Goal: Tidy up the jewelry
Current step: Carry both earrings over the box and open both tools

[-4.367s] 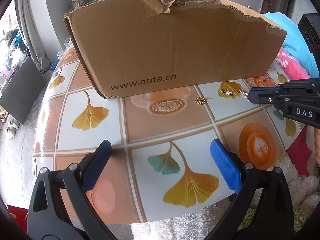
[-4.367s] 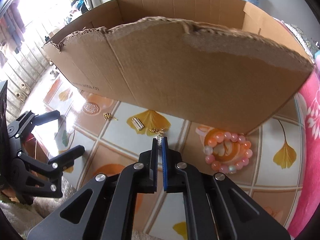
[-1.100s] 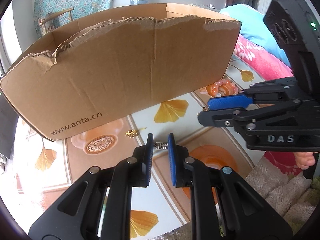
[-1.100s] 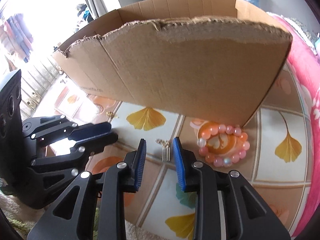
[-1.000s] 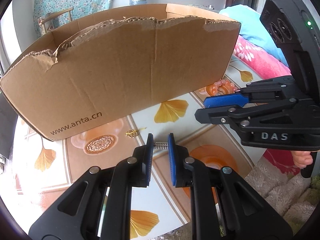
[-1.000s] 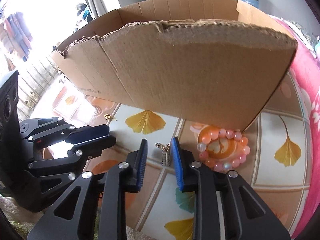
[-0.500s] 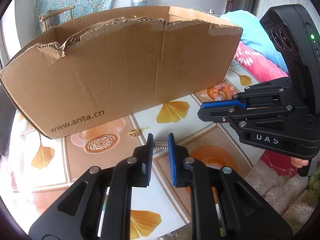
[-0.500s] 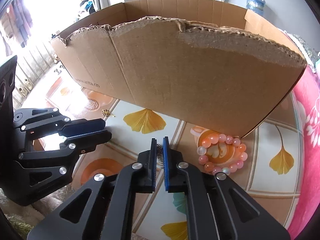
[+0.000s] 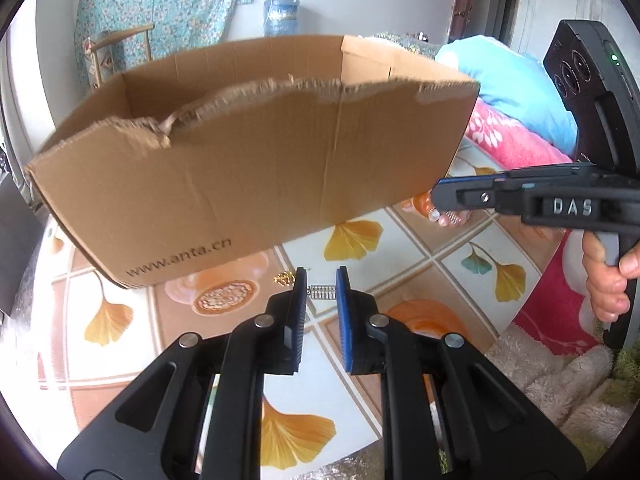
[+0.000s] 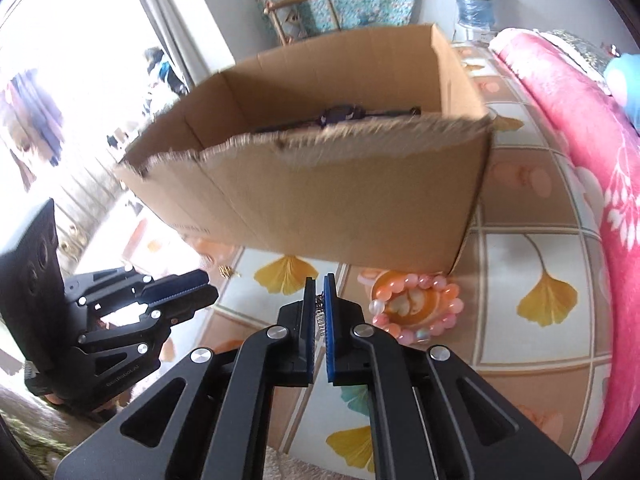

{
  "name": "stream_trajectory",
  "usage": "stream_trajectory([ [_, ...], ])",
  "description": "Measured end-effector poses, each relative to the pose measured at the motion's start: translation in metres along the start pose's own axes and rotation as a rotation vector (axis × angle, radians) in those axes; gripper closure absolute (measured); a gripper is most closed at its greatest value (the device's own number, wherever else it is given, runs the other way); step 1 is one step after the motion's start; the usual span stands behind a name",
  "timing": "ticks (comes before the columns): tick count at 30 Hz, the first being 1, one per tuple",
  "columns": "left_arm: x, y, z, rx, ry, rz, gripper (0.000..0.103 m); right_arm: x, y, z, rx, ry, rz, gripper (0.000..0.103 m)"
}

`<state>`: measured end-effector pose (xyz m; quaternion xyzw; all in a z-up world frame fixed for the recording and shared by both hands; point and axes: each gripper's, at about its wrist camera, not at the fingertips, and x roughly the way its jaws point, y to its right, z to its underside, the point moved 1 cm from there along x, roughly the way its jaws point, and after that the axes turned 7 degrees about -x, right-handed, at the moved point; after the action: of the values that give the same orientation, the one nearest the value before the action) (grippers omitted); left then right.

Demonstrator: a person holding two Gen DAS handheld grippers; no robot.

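A small silver chained piece (image 10: 319,312) was pinched between the pads of the right tongs (image 10: 319,292), lifted off the surface (image 10: 532,248). Only the right view showed dark items inside the cardboard box (image 10: 340,184). The left view showed another silver piece (image 9: 321,292) clamped across the narrow gap of the left tongs (image 9: 321,284), and a gold trinket (image 9: 285,278) just left of them. A pink bead bracelet (image 10: 416,306) lay beside the box corner.

Bracelet (image 10: 416,307) before box (image 10: 320,200) (on table (image 10: 532,248)).
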<state>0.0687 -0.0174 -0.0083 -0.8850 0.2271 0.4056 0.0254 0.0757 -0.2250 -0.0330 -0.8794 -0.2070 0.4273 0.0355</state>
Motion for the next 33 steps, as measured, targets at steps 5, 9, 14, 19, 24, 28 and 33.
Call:
stream_trajectory([
  [5, -0.021, 0.002, -0.004, 0.007, 0.039, 0.002, 0.089, -0.025, 0.000, -0.004, 0.013, 0.068, -0.013, 0.099],
  [9, -0.043, 0.002, -0.009, 0.006, 0.074, 0.011, 0.089, -0.045, -0.004, -0.009, 0.011, 0.119, -0.032, 0.099],
  [14, -0.080, 0.008, -0.028, 0.036, 0.165, 0.037, 0.089, -0.077, -0.015, -0.025, -0.033, 0.201, -0.056, 0.099],
  [19, -0.104, 0.010, -0.065, 0.048, 0.246, 0.081, 0.089, -0.101, -0.024, -0.054, -0.108, 0.292, -0.093, 0.099],
  [24, -0.081, 0.006, -0.107, 0.018, 0.205, 0.091, 0.089, -0.102, -0.017, -0.093, -0.162, 0.337, -0.130, 0.099],
  [28, -0.037, -0.010, -0.144, -0.036, 0.075, 0.146, 0.089, -0.069, 0.001, -0.128, -0.149, 0.258, -0.185, 0.099],
  [33, 0.032, -0.032, -0.182, -0.121, -0.148, 0.200, 0.089, -0.017, 0.022, -0.150, -0.118, 0.109, -0.183, 0.099],
])
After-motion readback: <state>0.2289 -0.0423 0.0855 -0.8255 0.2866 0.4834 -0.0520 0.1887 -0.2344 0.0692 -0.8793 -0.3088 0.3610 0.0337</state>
